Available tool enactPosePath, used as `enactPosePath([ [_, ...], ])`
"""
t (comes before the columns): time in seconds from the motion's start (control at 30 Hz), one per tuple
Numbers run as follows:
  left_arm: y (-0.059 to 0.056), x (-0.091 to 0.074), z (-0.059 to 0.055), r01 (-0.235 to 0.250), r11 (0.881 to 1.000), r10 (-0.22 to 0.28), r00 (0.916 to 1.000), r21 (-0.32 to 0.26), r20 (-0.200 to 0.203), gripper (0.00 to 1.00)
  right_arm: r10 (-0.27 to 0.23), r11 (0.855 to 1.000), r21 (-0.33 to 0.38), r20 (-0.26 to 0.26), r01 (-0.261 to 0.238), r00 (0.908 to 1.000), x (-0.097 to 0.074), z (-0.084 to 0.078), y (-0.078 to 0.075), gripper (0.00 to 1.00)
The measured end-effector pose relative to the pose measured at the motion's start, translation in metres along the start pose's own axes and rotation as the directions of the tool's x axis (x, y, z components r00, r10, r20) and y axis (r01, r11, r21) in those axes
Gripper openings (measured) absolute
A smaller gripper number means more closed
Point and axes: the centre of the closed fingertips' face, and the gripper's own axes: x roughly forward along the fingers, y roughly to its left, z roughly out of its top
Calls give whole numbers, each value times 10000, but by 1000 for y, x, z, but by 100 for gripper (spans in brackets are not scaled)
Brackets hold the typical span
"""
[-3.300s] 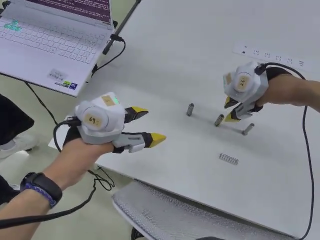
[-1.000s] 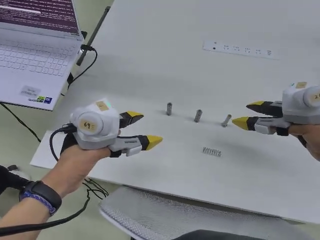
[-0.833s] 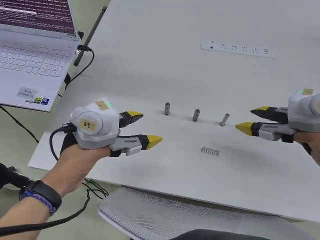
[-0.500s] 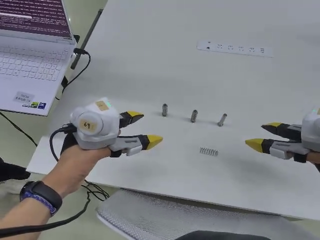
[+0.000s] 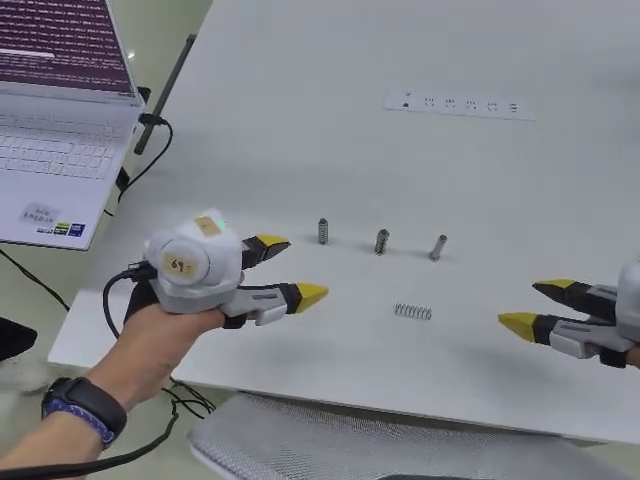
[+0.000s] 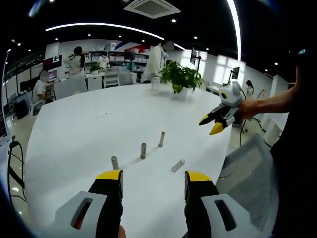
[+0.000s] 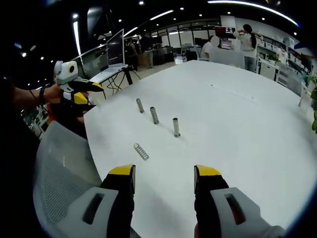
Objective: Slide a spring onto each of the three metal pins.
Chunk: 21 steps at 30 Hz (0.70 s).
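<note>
While it hovers over the near left edge of the table, the left gripper (image 5: 291,267) has its jaws spread wide with nothing between them. Its own view confirms a clear gap between the yellow tips. The right gripper (image 5: 535,305), at the near right edge, is likewise parted and carries nothing. Both tools are well apart from the pins.

Between the two grippers, and nearer the right one, a loose spring (image 5: 413,312) lies flat on the white table (image 5: 300,120). It is just to the near side of the pin row and not touching it. Three metal pins stand in a line running left to right. The left pin (image 5: 323,231) and the middle pin (image 5: 381,241) each appear ribbed, as with a coil around them. The right pin (image 5: 438,248) looks smooth and bare in the right gripper view.

Farther out, a white power strip (image 5: 460,104) lies flat at the far side of the table. An open laptop (image 5: 60,120) sits to the far left, beyond the table's edge. A grey mesh chair (image 5: 300,440) stands at the near edge. A dark wristband (image 5: 85,405) shows on the arm holding the left gripper.
</note>
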Motion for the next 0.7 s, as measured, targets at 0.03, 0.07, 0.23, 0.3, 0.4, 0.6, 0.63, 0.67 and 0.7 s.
enactPosePath([
  [0.03,-1,2,0,46,10000,-46,10000,34,-24,44,-26,10000,25,19,26,10000,-1,0,0,45],
  [0.07,-1,3,0,71,10000,-71,10000,65,-43,44,-26,10000,33,30,26,10000,-2,0,0,46],
  [0.23,-7,13,-1,374,9983,-360,9989,438,-316,44,-107,9999,55,71,107,9999,-5,-2,2,46],
  [0.3,-10,18,-1,510,9972,-489,9981,551,-383,44,-107,9999,57,92,106,9999,-6,-2,4,47],
  [0.4,-13,25,2,700,9952,-671,9968,684,-438,43,-144,9999,45,105,143,9998,-8,-3,6,47],
  [0.6,-18,35,6,1008,9906,-960,9939,930,-550,43,-140,9999,75,60,139,9999,-10,-6,9,49],
  [0.63,-20,37,7,1091,9890,-1036,9929,995,-585,43,-158,9999,68,52,158,9999,-11,-6,9,49],
  [0.67,-22,38,7,1147,9877,-1088,9923,1062,-598,43,-171,9998,88,60,171,9998,-11,-7,8,49],
  [0.7,-22,39,8,1179,9869,-1118,9919,1100,-607,43,-187,9998,110,88,186,9998,-12,-6,8,49],
])
